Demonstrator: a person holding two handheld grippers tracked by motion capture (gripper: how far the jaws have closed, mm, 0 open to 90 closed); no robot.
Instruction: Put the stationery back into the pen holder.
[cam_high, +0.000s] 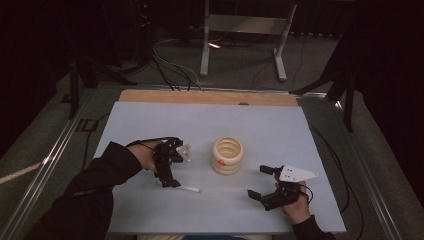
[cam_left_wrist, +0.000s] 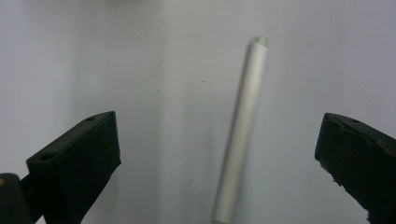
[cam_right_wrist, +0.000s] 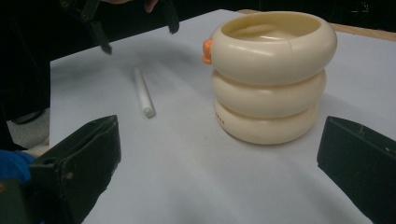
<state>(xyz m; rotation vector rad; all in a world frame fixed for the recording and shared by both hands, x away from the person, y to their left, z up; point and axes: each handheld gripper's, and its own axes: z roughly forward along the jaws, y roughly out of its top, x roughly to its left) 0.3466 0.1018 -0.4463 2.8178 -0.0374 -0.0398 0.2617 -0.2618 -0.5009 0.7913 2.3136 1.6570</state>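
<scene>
- I have the left gripper (cam_high: 170, 170) poised over a slim white plastic stick (cam_high: 191, 189) that lies flat on the pale blue sheet (cam_high: 150, 120) covering the worktop, closer to the near edge than the far one and a little left of the middle.
- In the left gripper view its two black jaws stand wide apart with the stick (cam_left_wrist: 243, 130) lying between them on the sheet, untouched by either jaw; I am holding nothing there.
- The stick's right end points toward a cream ribbed plastic cup (cam_high: 228, 155) made of three stacked rings, with a small orange tab on its side; the cup stands upright near the middle of the sheet, apart from the stick.
- My right gripper (cam_high: 264, 182) sits near the sheet's near right corner, jaws spread wide and empty, aimed toward the cup.
- The right gripper view shows the cup (cam_right_wrist: 273, 79) ahead between the jaws, well clear of both, and the stick (cam_right_wrist: 143, 92) to the cup's left with the left gripper (cam_right_wrist: 135, 28) above it.
</scene>
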